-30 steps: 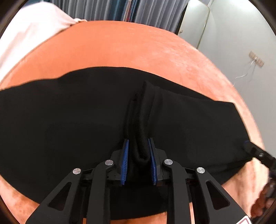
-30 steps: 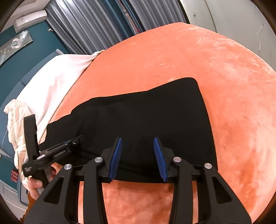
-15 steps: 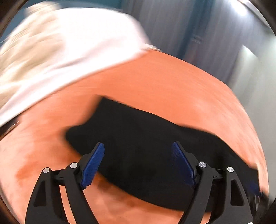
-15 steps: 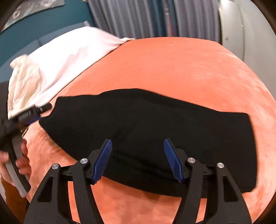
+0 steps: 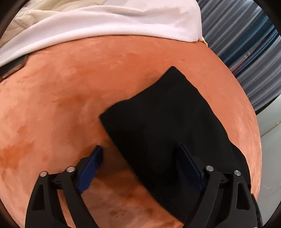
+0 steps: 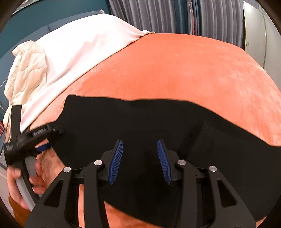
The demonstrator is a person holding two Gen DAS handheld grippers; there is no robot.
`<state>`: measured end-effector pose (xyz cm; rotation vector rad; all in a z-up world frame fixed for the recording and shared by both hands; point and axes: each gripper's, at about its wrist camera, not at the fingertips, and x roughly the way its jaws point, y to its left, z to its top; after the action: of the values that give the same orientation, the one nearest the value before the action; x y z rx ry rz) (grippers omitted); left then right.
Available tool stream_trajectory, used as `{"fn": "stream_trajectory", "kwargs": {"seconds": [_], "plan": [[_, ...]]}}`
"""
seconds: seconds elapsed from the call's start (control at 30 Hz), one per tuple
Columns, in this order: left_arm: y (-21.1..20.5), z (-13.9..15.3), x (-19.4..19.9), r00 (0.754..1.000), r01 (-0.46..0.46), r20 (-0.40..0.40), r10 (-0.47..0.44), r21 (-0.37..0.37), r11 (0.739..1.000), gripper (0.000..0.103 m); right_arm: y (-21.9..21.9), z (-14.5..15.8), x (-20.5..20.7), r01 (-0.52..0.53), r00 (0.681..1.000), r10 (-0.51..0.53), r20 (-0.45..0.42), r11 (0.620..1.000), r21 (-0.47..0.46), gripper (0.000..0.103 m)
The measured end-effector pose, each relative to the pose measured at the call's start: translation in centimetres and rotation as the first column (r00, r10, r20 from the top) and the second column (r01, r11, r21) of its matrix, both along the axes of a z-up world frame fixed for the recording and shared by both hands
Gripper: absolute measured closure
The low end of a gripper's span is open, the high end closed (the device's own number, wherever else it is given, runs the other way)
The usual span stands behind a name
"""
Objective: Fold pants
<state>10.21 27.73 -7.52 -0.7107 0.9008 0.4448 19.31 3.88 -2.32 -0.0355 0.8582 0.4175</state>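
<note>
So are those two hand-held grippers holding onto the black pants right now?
No, neither grips. The left hand-held gripper and right hand-held gripper hover open over the black pants.

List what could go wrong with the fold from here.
1. The left claw is open with only one finger over the pants, so closing may catch just the edge.
2. The right claw hovers over flat cloth and may pinch only one layer.
3. The plush orange cover could bunch up.

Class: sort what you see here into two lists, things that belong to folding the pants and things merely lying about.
Belongs to the job:
black pants
left gripper
right gripper
orange bedcover, the work surface

Lying about:
white sheet
cream quilt
grey curtains
</note>
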Motion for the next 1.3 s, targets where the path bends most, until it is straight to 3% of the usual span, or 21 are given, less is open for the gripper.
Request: {"fn": "stream_trajectory", "kwargs": {"seconds": [0.07,0.1,0.17,0.23,0.37,0.43,0.57,0.67,0.77,0.8,0.87,0.93,1.03,1.13,1.23,1.3], "plan": [[0.1,-0.2,0.2,1.000,0.002,0.013,-0.002,0.022,1.000,0.022,0.2,0.0,0.6,0.020,1.000,-0.020,0.011,1.000,-0.010,0.063],[0.2,-0.2,0.3,1.000,0.009,0.023,-0.010,0.041,0.999,0.029,0.1,-0.2,1.0,0.038,0.999,-0.038,0.011,0.999,-0.009,0.063],[-0.6,-0.1,0.8,0.998,0.045,0.042,-0.048,0.071,0.996,0.061,-0.5,-0.7,1.9,0.081,0.997,-0.081,-0.002,0.997,0.004,0.063],[-0.4,0.1,1.7,0.993,0.089,0.080,-0.092,0.041,0.995,0.088,-1.4,-1.1,2.5,0.118,0.993,-0.118,-0.018,0.993,0.026,0.063],[-1.7,2.0,2.2,0.982,0.117,0.136,-0.132,0.113,0.987,0.090,-2.7,-1.6,4.0,0.170,0.985,-0.169,-0.029,0.984,0.046,0.063],[-2.8,3.7,2.2,0.965,0.140,0.199,-0.168,0.150,0.979,0.090,-3.2,-1.7,4.9,0.195,0.981,-0.194,-0.022,0.980,0.045,0.063],[-5.1,7.8,0.8,0.908,0.194,0.327,-0.260,0.223,0.955,0.090,-3.5,-2.6,6.5,0.221,0.975,-0.220,-0.032,0.975,0.035,0.063],[-8.0,10.5,-0.5,0.852,0.238,0.383,-0.358,0.326,0.915,0.090,-2.3,-4.5,7.9,0.195,0.979,-0.199,-0.036,0.977,-0.081,0.063],[-10.2,11.6,-1.4,0.819,0.273,0.386,-0.425,0.390,0.880,0.090,-0.1,-5.6,8.3,0.158,0.987,-0.161,0.006,0.956,-0.249,0.063],[-11.3,11.8,-1.6,0.805,0.292,0.380,-0.455,0.414,0.862,0.090,0.2,-5.4,8.3,0.150,0.988,-0.153,0.010,0.953,-0.263,0.063],[-12.8,12.4,-0.2,0.791,0.313,0.367,-0.489,0.443,0.840,0.090,-0.2,-4.5,8.4,0.150,0.988,-0.152,0.006,0.966,-0.211,0.063],[-14.6,12.4,-0.3,0.774,0.332,0.343,-0.532,0.496,0.802,0.090,-0.9,-5.3,9.5,0.168,0.982,-0.179,-0.053,0.972,-0.166,0.063],[-17.1,12.4,-0.5,0.746,0.367,0.318,-0.585,0.536,0.760,0.090,-0.4,-5.0,9.6,0.135,0.988,-0.148,-0.049,0.971,-0.197,0.063],[-19.5,12.3,-0.5,0.725,0.396,0.294,-0.623,0.562,0.726,0.090,-3.3,-3.2,8.6,0.140,0.988,-0.141,-0.069,0.990,-0.018,0.064],[-21.9,11.9,-0.5,0.713,0.424,0.266,-0.649,0.573,0.701,0.090,-3.6,-5.2,8.9,0.113,0.984,-0.124,-0.128,0.990,-0.088,0.064],[-23.6,11.6,-0.5,0.709,0.438,0.239,-0.663,0.588,0.680,0.090,-3.7,-4.5,8.1,0.072,0.993,-0.079,-0.085,0.995,-0.074,0.063]]}}
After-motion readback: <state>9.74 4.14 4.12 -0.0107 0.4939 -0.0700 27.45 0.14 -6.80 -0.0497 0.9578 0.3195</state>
